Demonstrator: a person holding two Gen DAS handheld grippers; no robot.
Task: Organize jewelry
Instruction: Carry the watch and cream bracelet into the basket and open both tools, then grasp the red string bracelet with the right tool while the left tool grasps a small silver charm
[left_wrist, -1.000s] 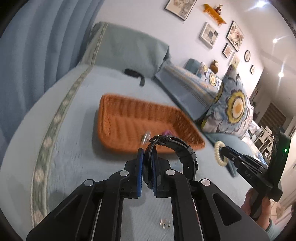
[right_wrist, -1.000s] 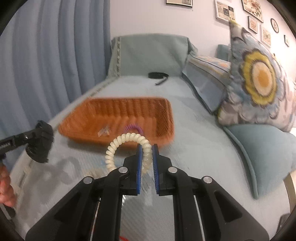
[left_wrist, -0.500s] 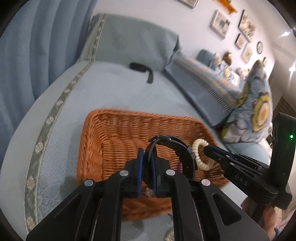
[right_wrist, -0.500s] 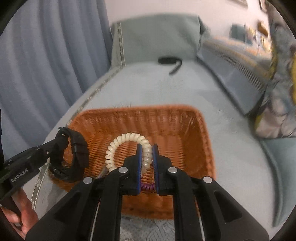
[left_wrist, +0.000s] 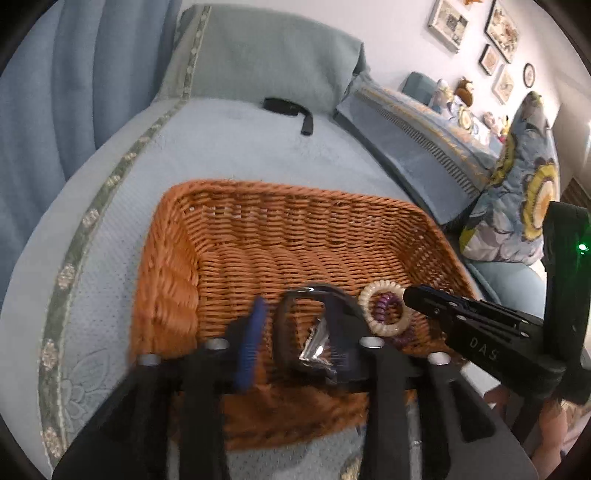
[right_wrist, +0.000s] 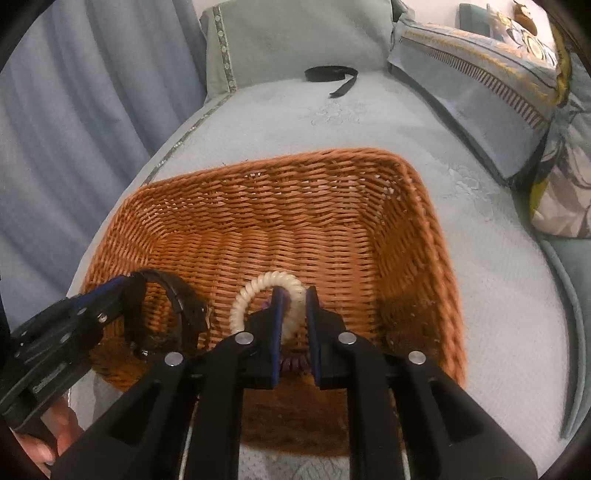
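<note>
Over the orange wicker basket (right_wrist: 280, 221) on the pale blue bedspread (left_wrist: 236, 147), both grippers at the near wall; left gripper (left_wrist: 295, 332) opening, blue pads parted wide, black watch-like band (left_wrist: 314, 325) between them and, by the look of it, no longer pressed, sitting low against the basket floor beside a small clear packet (left_wrist: 317, 343); right gripper (right_wrist: 293, 332) opening too, gap narrow, cream spiral coil ring (right_wrist: 258, 291) between the pads, seemingly loose or only brushing one pad; a purple coil (left_wrist: 384, 306) already on the weave beneath. Probably both pieces light; the band springy yet holding its loop, best pinched across the strap's flat width, away from the buckle; the coil ring soft, stretchy, apt to twist or snag on a pad's ridges, best taken across a single arc rather than squeezed flat; the packet slick and thin, hard to take hold of. Another black strap (right_wrist: 328, 75) far off near the cushion (right_wrist: 295, 40), not yet in the basket.
</note>
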